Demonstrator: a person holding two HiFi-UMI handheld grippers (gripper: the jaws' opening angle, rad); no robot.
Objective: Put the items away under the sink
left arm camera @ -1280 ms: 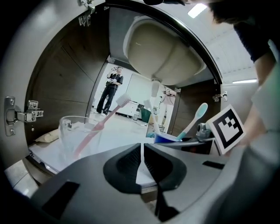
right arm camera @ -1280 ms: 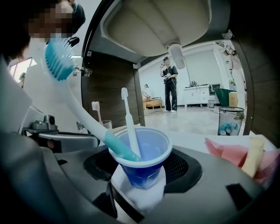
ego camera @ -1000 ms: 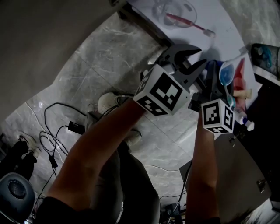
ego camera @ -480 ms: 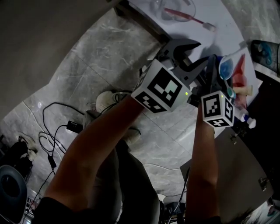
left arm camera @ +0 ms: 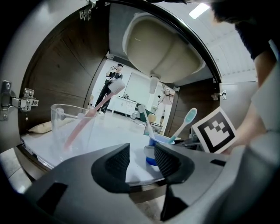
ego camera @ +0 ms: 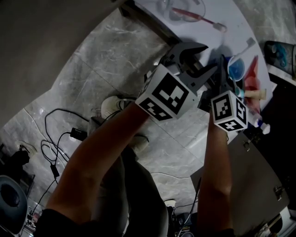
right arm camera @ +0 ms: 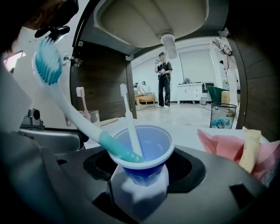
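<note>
Right gripper [right arm camera: 140,175] clamps blue cup [right arm camera: 146,151] (two toothbrushes [right arm camera: 78,118] inside); pink packet [right arm camera: 218,146] at right.

Grey marble floor [ego camera: 106,60] — perhaps tiled

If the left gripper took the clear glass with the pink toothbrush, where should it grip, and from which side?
Probably the glass wall at mid-height, coming in level from the open front of the cabinet. It stands upright with straight sides, and the toothbrush leans out over its rim, blocking a top approach.

blue cup [ego camera: 236,71] partly behind right claw [ego camera: 224,78], glass [ego camera: 171,10] cut off
</note>
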